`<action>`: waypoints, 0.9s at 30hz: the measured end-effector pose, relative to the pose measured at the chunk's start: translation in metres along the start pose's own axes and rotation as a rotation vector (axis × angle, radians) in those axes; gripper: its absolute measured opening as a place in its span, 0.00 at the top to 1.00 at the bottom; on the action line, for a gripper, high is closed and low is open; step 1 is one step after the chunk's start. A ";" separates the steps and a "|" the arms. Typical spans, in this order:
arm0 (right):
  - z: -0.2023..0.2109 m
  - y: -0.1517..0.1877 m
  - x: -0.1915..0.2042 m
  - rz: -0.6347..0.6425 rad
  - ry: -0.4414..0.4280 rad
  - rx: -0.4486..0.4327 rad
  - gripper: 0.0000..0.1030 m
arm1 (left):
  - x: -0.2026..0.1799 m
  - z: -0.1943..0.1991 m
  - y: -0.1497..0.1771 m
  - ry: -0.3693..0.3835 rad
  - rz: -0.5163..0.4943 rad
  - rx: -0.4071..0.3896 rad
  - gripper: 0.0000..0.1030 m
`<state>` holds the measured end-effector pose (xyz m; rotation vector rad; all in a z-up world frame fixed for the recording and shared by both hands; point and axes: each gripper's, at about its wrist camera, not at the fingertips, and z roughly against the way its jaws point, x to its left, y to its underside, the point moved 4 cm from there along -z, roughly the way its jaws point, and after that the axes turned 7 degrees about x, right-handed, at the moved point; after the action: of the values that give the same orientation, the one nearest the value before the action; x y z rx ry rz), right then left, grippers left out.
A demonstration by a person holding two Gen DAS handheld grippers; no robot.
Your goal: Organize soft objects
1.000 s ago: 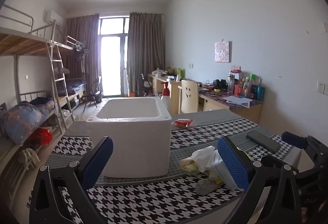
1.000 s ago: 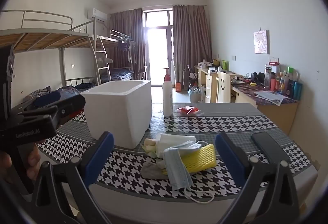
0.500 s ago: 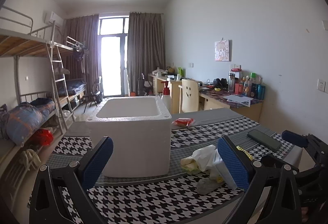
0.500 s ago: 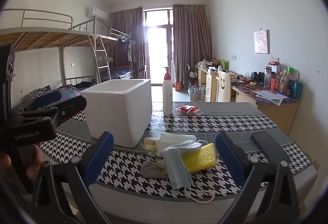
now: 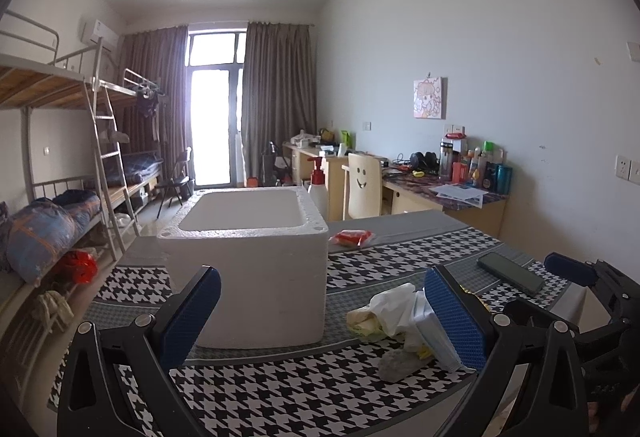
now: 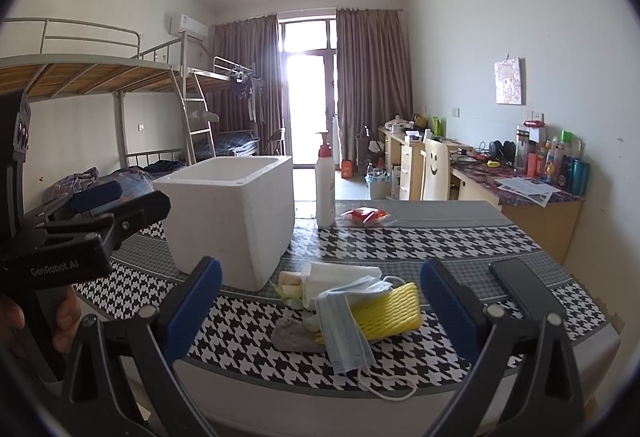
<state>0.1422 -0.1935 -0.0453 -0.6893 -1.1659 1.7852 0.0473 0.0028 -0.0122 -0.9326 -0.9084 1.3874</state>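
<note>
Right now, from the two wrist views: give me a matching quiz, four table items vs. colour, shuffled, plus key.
Items:
1. foam box
2. face mask
3. foam net sleeve
4. phone

Colours:
A. yellow
B. black
C. white
D. light blue

Pairs: 1-C, 2-D, 3-A, 4-B

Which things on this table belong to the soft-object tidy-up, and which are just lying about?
Job: face mask, yellow foam net, white tissue, grey scrap, foam box.
Lying about: phone, pump bottle, red packet.
</note>
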 end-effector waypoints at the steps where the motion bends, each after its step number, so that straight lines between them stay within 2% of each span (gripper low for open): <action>1: 0.001 0.000 0.000 0.000 0.000 0.001 0.02 | 0.001 0.000 0.000 -0.002 0.002 0.000 0.01; 16: -0.007 -0.001 -0.008 -0.009 0.014 0.017 0.02 | -0.003 -0.012 0.000 0.026 -0.004 0.017 0.01; 27: -0.023 0.008 -0.014 -0.002 0.014 0.061 0.02 | -0.009 -0.033 0.006 0.069 -0.006 0.073 0.01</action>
<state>0.1643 -0.1970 -0.0616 -0.6636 -1.0985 1.8043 0.0760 -0.0068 -0.0303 -0.9162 -0.8027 1.3664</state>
